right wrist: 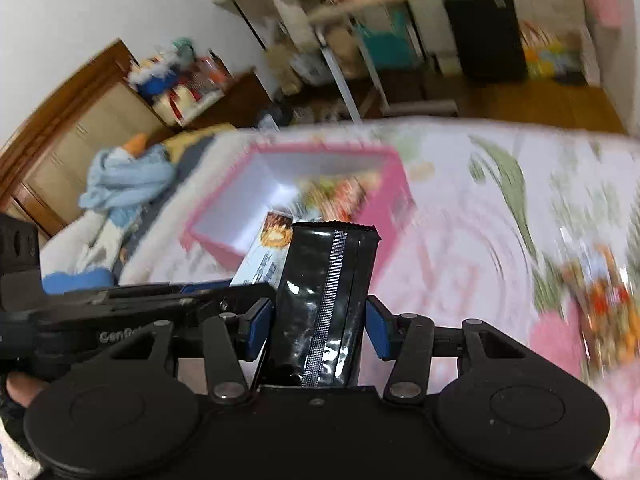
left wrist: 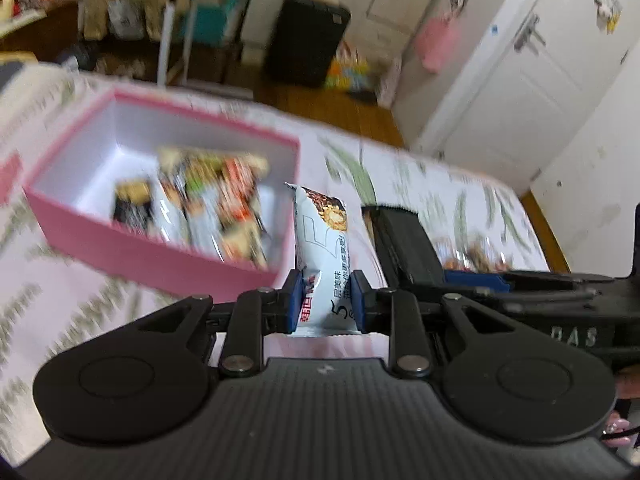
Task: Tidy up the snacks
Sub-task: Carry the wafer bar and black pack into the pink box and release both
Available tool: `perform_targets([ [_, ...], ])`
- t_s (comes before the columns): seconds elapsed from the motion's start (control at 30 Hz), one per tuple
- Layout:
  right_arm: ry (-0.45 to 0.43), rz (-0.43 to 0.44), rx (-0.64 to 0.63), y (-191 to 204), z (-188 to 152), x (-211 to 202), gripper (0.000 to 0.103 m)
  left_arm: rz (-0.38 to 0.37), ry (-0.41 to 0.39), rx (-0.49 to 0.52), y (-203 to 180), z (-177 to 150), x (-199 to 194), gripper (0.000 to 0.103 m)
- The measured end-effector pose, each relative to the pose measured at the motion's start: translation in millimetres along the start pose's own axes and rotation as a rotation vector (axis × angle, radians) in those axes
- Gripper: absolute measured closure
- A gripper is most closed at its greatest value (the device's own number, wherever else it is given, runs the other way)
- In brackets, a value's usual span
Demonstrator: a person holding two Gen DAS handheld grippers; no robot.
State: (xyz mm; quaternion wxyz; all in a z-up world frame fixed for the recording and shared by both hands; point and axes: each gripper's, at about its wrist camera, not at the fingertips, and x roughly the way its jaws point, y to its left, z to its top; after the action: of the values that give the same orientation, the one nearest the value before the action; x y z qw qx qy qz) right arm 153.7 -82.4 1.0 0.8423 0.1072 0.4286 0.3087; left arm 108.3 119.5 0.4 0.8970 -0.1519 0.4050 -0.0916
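Your left gripper (left wrist: 325,304) pinches a white foil-wrapped snack bar (left wrist: 322,248) upright between its blue pads. Your right gripper (right wrist: 318,326) clamps a glossy black snack packet (right wrist: 326,292), seam side up. Beyond both sits the open pink cardboard box (left wrist: 156,256) on the floral bedspread (left wrist: 420,176) — wrapped snacks (left wrist: 208,204) already inside.

Left gripper (left wrist: 325,300) clamped on a white snack bar packet (left wrist: 322,248), held upright above the floral bedsheet (left wrist: 72,312). Just left, pink box (left wrist: 132,248) holding several snack packets (left wrist: 200,208). Right: right gripper (left wrist: 436,276) carrying a black packet (left wrist: 394,232).
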Motion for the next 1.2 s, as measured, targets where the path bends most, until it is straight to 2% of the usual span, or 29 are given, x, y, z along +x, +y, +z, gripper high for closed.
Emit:
perform_targets([
  [0.13, -0.064, 0.01, -0.011, 8, 26, 28, 0.048, 0.053, -0.058, -0.043, 23, 25, 0, 0.078],
  [0.23, -0.06, -0.041, -0.034, 11, 40, 58, 0.048, 0.136, -0.087, -0.057, 40, 43, 14, 0.078],
  [0.4, -0.036, -0.096, -0.066, 13, 53, 106, 0.048, 0.179, -0.066, -0.106, 79, 69, 50, 0.078],
  [0.67, 0.013, -0.166, -0.117, 15, 55, 160, 0.048, 0.305, -0.04, -0.071, 104, 63, 85, 0.078],
  [0.8, 0.029, -0.251, -0.184, 21, 50, 173, 0.046, 0.348, -0.01, -0.066, 109, 59, 97, 0.078],
  [0.93, 0.012, -0.245, -0.165, 16, 49, 159, 0.045, 0.371, 0.007, -0.067, 106, 57, 98, 0.072],
  [1.0, 0.004, -0.239, -0.159, 14, 50, 143, 0.044, 0.368, 0.007, -0.078, 105, 57, 95, 0.059],
  [1.2, 0.01, -0.216, -0.158, 15, 49, 69, 0.039, 0.317, 0.004, -0.085, 85, 54, 72, 0.057],
])
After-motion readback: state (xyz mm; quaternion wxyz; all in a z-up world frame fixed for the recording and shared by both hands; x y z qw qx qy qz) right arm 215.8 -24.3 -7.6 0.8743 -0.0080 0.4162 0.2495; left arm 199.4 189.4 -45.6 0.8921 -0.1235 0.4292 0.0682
